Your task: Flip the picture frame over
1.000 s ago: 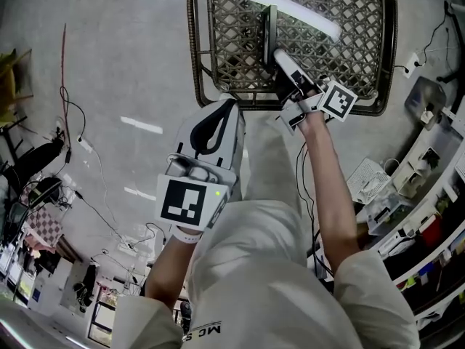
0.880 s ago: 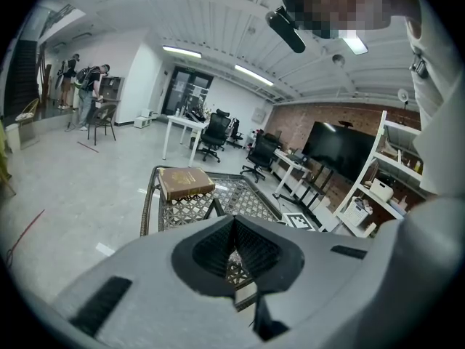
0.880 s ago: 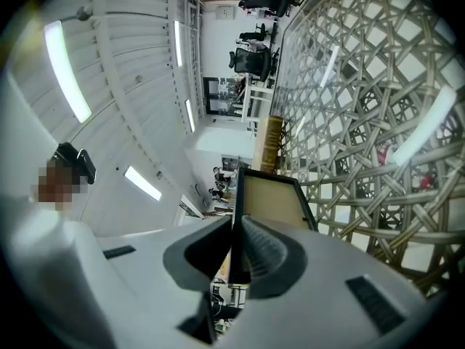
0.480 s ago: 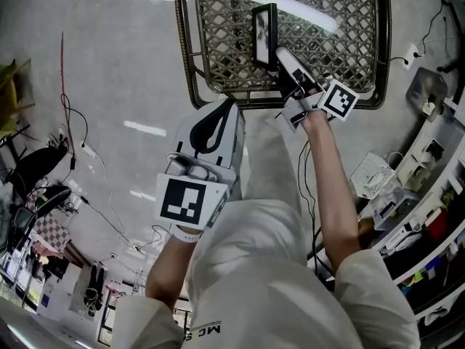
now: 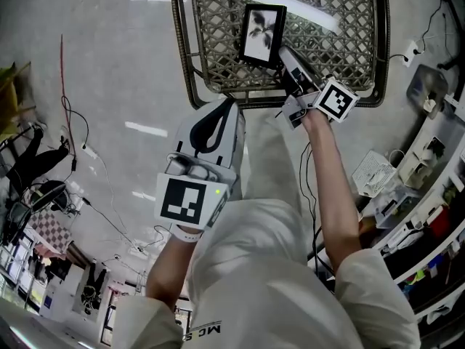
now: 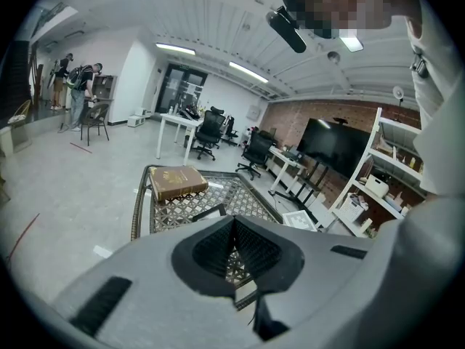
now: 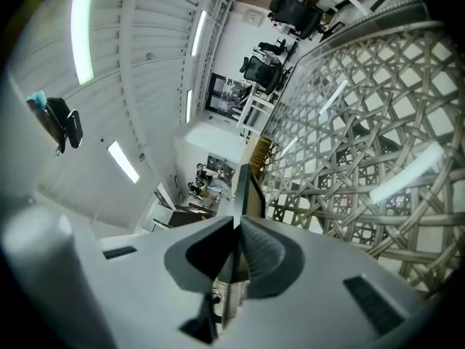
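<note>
Your right gripper (image 5: 285, 55) is clamped on the picture frame (image 5: 262, 34), biting its edge at about 5 o'clock on the frame. In the right gripper view the frame (image 7: 244, 184) runs edge-on straight between the closed jaws of that gripper (image 7: 236, 233), so the bite looks centred. The frame hangs over the lattice table (image 5: 185, 57) at 12 o'clock from you, tilted, with its plant print toward your head. I cannot tell whether its far edge touches the tabletop. To do the turn well, roll your wrist about the pinched edge and not the elbow, hold the clamp firm since a one-sided grip lets the frame swing, and lower it flat before you release. Your left gripper (image 5: 225, 115) sits near your body with its jaws together on nothing (image 6: 232, 227); leave it out of the way.
</note>
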